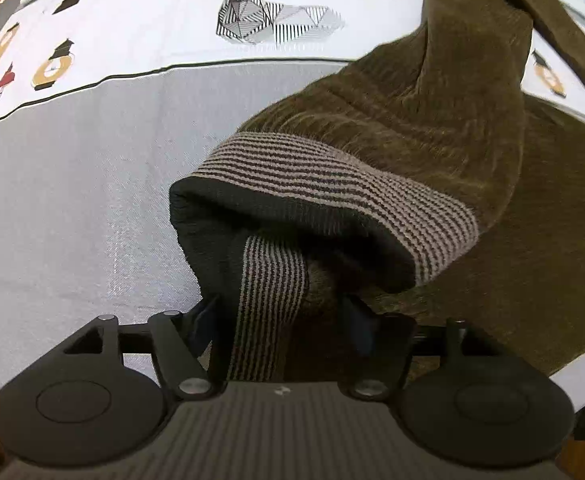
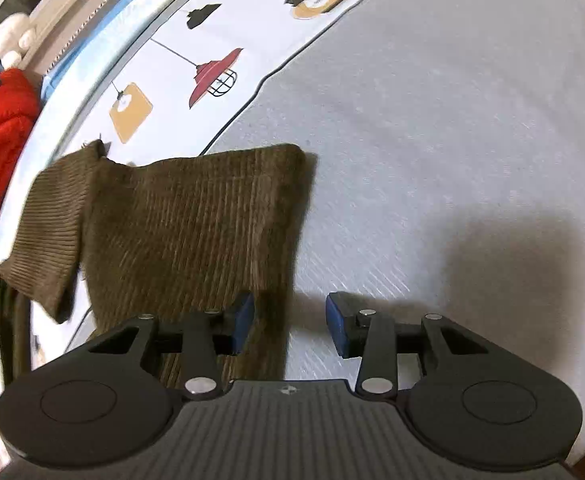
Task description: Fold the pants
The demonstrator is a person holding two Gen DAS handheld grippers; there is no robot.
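In my left wrist view, nearest to me, the left gripper (image 1: 280,320) has its fingers spread apart, and the striped waistband (image 1: 332,196) of the olive pants (image 1: 432,120) droops down between them. A strip of the striped band hangs in the gap, draped against the left finger (image 1: 208,320); I cannot tell for sure whether either pad presses it, but the fingers look released rather than clenched. Beyond the waistband, the pants rise in a loose heap toward the far right, over the grey sheet (image 1: 72,200). Farther still lies the white printed border with a geometric deer (image 1: 248,12).

In my right wrist view, the right gripper (image 2: 290,322) is parted, its blue pads (image 2: 244,320) clear of each other. The near edge of the pants runs past the left pad; nothing is gripped. The ribbed cuff (image 2: 48,232) lies folded at far left. Past the cloth are lamp prints (image 2: 212,76), and at the far left edge a red garment (image 2: 0,140).
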